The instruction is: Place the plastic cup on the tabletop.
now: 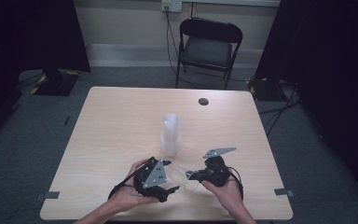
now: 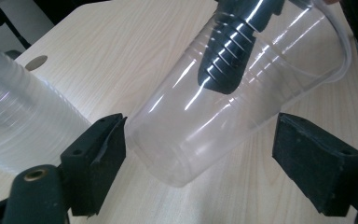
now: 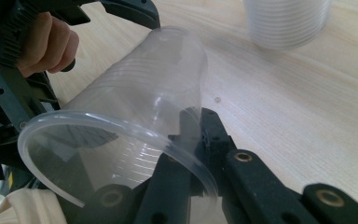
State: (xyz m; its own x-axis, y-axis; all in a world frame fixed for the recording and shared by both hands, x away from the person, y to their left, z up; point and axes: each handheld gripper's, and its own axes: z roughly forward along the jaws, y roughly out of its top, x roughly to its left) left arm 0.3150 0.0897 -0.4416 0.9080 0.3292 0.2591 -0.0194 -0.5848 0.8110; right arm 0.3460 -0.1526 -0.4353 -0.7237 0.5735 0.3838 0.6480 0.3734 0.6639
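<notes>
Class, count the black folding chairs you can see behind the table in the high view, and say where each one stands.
1. The folding chair stands on the grey floor beyond the table's far edge, near the wall. The dark areas at either side could hide more.

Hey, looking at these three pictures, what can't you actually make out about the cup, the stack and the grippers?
- Single clear cup: rim cut off by the top edge in the left gripper view.
- Cup stack: top cut off by the frame in the right gripper view; too blurred to count in the high view.
- Right gripper: its pinch on the cup wall is too small to see in the high view.
- Left gripper: jaws open around the cup base; whether the near pad touches is unclear.
</notes>
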